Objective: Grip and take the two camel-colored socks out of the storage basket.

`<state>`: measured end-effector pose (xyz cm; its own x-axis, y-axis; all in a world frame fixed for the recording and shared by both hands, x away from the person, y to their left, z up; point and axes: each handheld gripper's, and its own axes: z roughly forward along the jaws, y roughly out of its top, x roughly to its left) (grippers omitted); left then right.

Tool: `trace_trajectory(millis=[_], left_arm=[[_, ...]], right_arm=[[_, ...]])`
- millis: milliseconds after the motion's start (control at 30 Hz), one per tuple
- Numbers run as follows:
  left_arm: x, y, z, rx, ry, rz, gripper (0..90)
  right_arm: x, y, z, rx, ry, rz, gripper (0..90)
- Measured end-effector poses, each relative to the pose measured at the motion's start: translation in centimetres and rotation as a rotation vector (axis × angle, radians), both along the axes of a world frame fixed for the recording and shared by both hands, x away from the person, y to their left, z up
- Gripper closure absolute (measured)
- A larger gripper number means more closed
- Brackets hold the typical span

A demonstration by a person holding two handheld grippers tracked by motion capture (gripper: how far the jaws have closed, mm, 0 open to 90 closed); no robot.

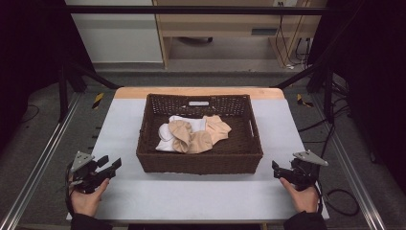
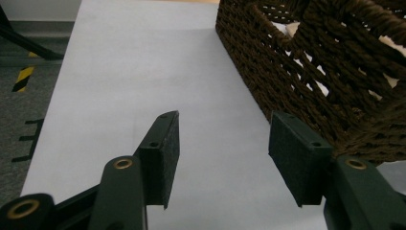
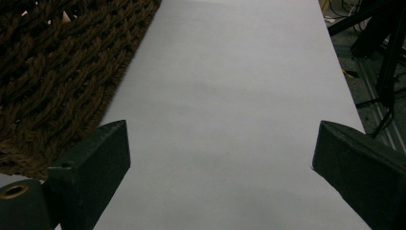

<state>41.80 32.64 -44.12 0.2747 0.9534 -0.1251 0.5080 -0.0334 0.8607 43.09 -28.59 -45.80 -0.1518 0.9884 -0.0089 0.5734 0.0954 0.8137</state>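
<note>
**Spotter:** Start with what's closest to you.

**Operator:** My left gripper (image 1: 109,166) sits just off the near-left corner of the basket (image 1: 198,162), jaws spread, nothing between the pads (image 2: 166,158). My right gripper (image 1: 278,170) is off the near-right corner, jaws parted wider still in its own view, bare table (image 3: 239,96) between them. Both released, both empty.

**Spotter:** And the goods?

**Operator:** Inside the basket, past the near wall: a heap of socks, tan ones (image 1: 194,136) on top of a white one (image 1: 166,140), roughly mid-basket, leaning left.

**Spotter:** What worries you?

**Operator:** That near wall. It stands tall, so if I come in low, a jaw could catch the weave and shove the whole basket away from me. Further in, the socks overlap, so I reckon a pinch could lift two at once, or drag the heap against the far wall. Soft fabric may also slip a shallow grip.
</note>
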Motion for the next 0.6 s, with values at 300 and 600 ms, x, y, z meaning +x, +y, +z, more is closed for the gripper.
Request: trace_trajectory(millis=[300, 600], left_arm=[[-0.2, 0.0, 1.1, -0.018, -0.027, 0.005, 39.9], [-0.3, -0.4, 2.7, -0.018, -0.069, -0.003, 39.2]], right_arm=[[-0.2, -0.2, 0.0, -0.002, -0.013, 0.003, 4.2], [-0.1, 0.0, 0.0, -0.014, -0.010, 0.003, 4.2]])
